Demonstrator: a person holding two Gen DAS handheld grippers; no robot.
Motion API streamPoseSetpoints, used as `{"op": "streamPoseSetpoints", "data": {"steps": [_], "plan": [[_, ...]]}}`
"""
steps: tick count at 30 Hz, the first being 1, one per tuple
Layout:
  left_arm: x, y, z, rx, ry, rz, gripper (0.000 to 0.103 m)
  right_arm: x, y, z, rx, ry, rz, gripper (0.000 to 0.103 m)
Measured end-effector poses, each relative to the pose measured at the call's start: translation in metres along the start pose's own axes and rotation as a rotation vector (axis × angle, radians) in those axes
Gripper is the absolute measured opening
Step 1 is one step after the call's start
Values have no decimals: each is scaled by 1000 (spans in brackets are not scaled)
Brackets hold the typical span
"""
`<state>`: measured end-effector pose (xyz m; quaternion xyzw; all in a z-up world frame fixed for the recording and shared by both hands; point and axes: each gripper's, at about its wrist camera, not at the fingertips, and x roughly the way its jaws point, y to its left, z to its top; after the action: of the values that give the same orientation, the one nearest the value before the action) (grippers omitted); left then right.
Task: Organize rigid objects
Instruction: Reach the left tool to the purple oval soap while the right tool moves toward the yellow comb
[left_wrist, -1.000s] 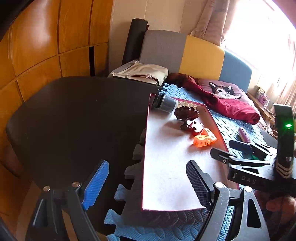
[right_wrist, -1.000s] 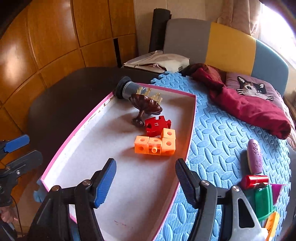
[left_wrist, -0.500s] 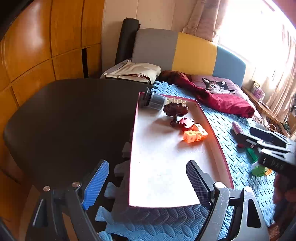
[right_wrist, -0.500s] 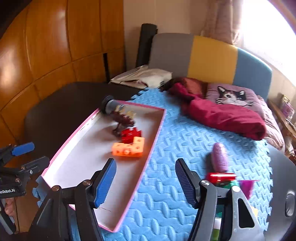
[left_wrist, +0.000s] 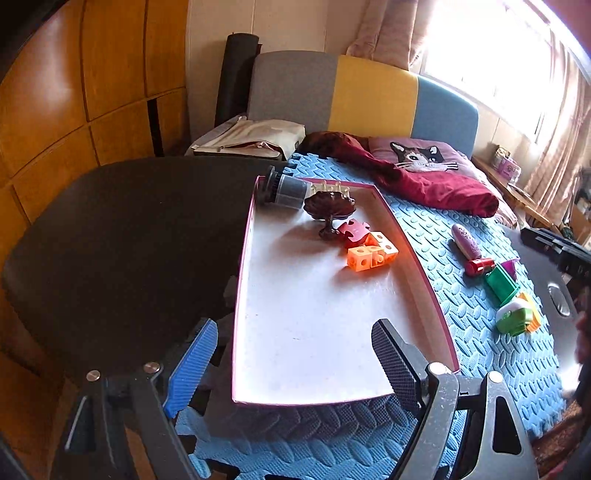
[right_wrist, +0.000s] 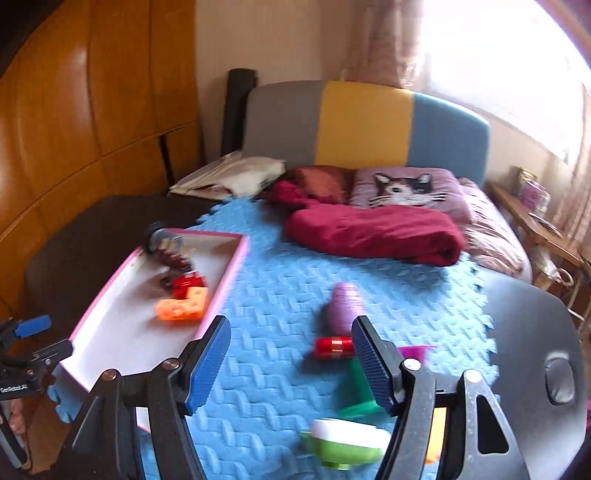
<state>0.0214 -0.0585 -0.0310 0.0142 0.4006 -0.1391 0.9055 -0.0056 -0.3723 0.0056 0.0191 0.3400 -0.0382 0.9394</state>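
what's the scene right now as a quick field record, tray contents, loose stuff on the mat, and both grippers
surface: blue foam mat on a dark table
tray: pink-rimmed tray, on the mat
in tray: orange cube blocks, red puzzle piece, brown pedestal dish, jar on its side
loose on mat: purple oval piece, red cylinder, green block, green and white toy
left gripper: open, empty, over the tray's near end
right gripper: open, empty, over the loose pieces

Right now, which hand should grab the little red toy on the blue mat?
Probably the right: the open right gripper hangs beside the red cylinder, while the left gripper sits over the tray.
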Motion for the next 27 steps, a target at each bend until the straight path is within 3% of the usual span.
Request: {"op": "streamPoseSetpoints", "data": {"steps": [8, 11, 15, 20, 27], "plan": [[6, -10, 2, 19, 30, -31, 86, -8, -98, -14, 256, -42, -205, 71], [6, -24, 7, 53, 25, -60, 86, -1, -128, -28, 366, -34, -244, 71], [10, -48, 16, 109, 27, -87, 86, 6, -160, -42, 543, 8, -200, 71], [22, -80, 30, 143, 57, -150, 86, 10, -172, -49, 610, 35, -163, 71], [49, -132, 58, 183, 102, -230, 85, 10, -169, -51, 601, 47, -137, 71]]}}
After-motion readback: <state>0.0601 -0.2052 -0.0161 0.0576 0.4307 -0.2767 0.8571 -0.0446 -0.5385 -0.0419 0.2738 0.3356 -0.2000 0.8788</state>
